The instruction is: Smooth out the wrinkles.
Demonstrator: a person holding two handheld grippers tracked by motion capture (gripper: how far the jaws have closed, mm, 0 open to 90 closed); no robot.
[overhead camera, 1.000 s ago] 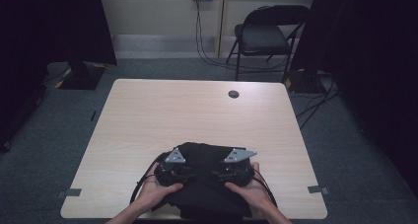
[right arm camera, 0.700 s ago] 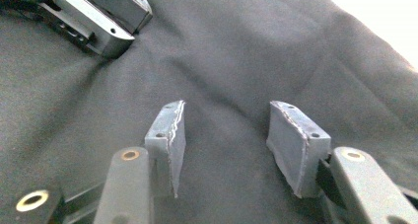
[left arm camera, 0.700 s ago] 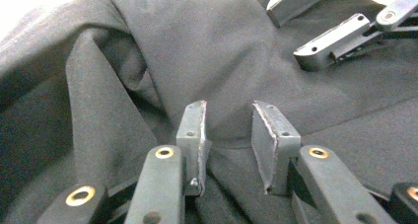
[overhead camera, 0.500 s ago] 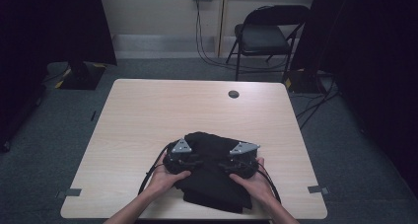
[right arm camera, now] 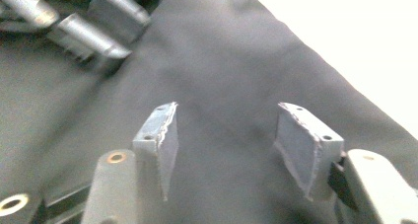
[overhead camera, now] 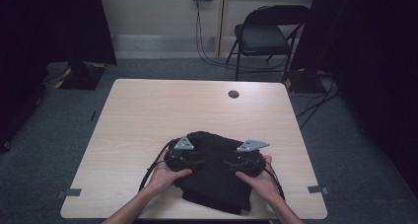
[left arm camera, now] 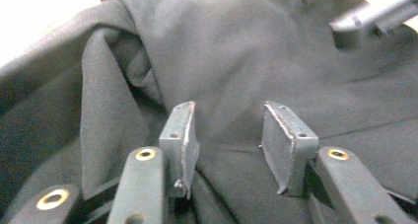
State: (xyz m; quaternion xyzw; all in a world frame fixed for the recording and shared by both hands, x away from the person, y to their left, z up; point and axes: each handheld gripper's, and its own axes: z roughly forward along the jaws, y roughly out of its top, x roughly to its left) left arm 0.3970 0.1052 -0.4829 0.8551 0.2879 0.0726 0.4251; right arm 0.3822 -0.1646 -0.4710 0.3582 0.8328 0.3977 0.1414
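1. Overhead, the high view: a black folded cloth garment [overhead camera: 212,172] lies at the near middle of the pale wooden bench [overhead camera: 148,115]. The left gripper [overhead camera: 190,161] and right gripper [overhead camera: 235,164] rest over it side by side, pointed inward toward each other, likely to gather or flatten it.
2. Left gripper view: jaws stand apart, holding nothing, poised just above a raised fold [left arm camera: 106,100] of the garment; the right gripper shows at the upper corner.
3. Right gripper view: jaws wide open and empty over smoother cloth, near the garment's edge [right arm camera: 345,91], with the bench beyond.
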